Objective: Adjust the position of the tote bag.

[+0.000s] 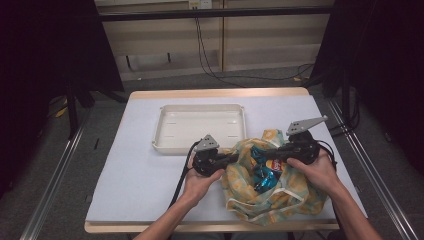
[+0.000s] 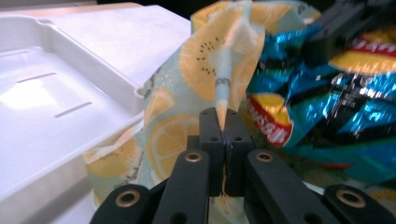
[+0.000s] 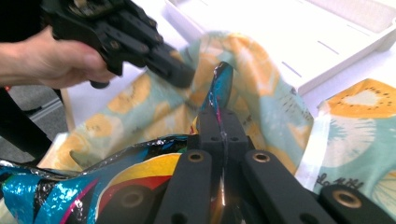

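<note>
A cloth bag [image 1: 290, 192] printed with orange and kiwi slices lies at the table's front right, its mouth spread open. Inside it sits a shiny blue and yellow chip packet [image 1: 265, 172]. My left gripper [image 2: 222, 116] is shut on the bag's pale seam edge [image 2: 223, 88] and holds that fabric [image 2: 205, 65] upright. My right gripper [image 3: 219, 114] is shut on a thin edge of the chip packet [image 3: 93, 186] inside the bag [image 3: 261, 79]. In the high view the left gripper [image 1: 232, 157] and right gripper [image 1: 272, 152] meet over the bag's mouth.
A white, shallow plastic tray [image 1: 165, 135] stands behind the bag, mid-table, with nothing in it. Its near corner [image 2: 135, 93] lies close to the bag's fabric. A person's hand [image 3: 51, 60] holds the left gripper. Bare white tabletop [image 1: 135, 175] lies to the left.
</note>
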`<state>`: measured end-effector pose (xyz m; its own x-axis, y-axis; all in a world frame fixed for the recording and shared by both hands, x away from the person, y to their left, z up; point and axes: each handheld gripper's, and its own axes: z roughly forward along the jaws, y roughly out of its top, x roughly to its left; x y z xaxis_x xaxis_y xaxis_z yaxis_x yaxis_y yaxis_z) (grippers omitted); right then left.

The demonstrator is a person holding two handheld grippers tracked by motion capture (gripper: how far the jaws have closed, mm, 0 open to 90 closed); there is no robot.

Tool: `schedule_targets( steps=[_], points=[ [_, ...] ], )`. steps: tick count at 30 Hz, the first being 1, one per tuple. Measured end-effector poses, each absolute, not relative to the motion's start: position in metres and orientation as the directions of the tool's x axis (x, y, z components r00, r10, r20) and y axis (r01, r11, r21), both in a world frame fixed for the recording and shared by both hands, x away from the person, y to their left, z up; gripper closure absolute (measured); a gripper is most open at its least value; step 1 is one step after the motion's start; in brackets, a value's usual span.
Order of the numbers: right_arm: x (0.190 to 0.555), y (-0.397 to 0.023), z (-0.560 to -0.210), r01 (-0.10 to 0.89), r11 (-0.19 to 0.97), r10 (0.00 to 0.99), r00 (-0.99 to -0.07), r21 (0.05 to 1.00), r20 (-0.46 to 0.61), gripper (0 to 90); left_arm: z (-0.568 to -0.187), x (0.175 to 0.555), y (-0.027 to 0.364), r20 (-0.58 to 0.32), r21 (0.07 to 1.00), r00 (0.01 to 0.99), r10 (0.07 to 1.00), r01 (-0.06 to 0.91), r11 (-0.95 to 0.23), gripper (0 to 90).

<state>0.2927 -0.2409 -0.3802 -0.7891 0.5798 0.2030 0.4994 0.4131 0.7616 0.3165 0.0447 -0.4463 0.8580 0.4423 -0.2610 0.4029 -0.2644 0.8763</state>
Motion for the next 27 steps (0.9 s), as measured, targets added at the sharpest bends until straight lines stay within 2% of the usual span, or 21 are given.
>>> schedule_targets(
  steps=[5, 7, 10, 12, 17, 19, 27],
  points=[
    [0.288, -0.238, -0.370, 0.477, 0.406, 0.567, -0.800, 0.780, 0.194, 90.0, -0.449, 0.313, 0.036, -0.286, 0.867, 0.859, 0.424, 0.420, -0.267, 88.8],
    [0.287, -0.238, -0.369, 0.469, 0.407, 0.563, -0.804, 0.784, 0.190, 90.0, -0.448, 0.313, 0.037, -0.272, 0.866, 0.852, 0.446, 0.419, -0.273, 89.0],
    [0.283, -0.238, -0.365, 0.460, 0.403, 0.550, -0.813, 0.791, 0.193, 90.0, -0.448, 0.319, 0.048, -0.296, 0.862, 0.799, 0.523, 0.460, -0.214, 89.2],
    [0.284, -0.239, -0.365, 0.458, 0.400, 0.554, -0.811, 0.794, 0.189, 90.0, -0.451, 0.321, 0.053, -0.311, 0.866, 0.801, 0.512, 0.461, -0.195, 89.2],
    [0.284, -0.240, -0.365, 0.459, 0.388, 0.555, -0.809, 0.799, 0.196, 90.0, -0.454, 0.318, 0.046, -0.270, 0.865, 0.817, 0.509, 0.438, -0.244, 89.2],
    [0.282, -0.240, -0.360, 0.442, 0.385, 0.533, -0.823, 0.810, 0.196, 90.0, -0.455, 0.318, 0.042, -0.296, 0.860, 0.821, 0.488, 0.451, -0.237, 89.1],
    [0.281, -0.248, -0.346, 0.424, 0.329, 0.572, -0.800, 0.844, 0.179, 90.0, -0.452, 0.304, 0.027, -0.239, 0.878, 0.894, 0.378, 0.366, -0.310, 88.6]
  ],
)
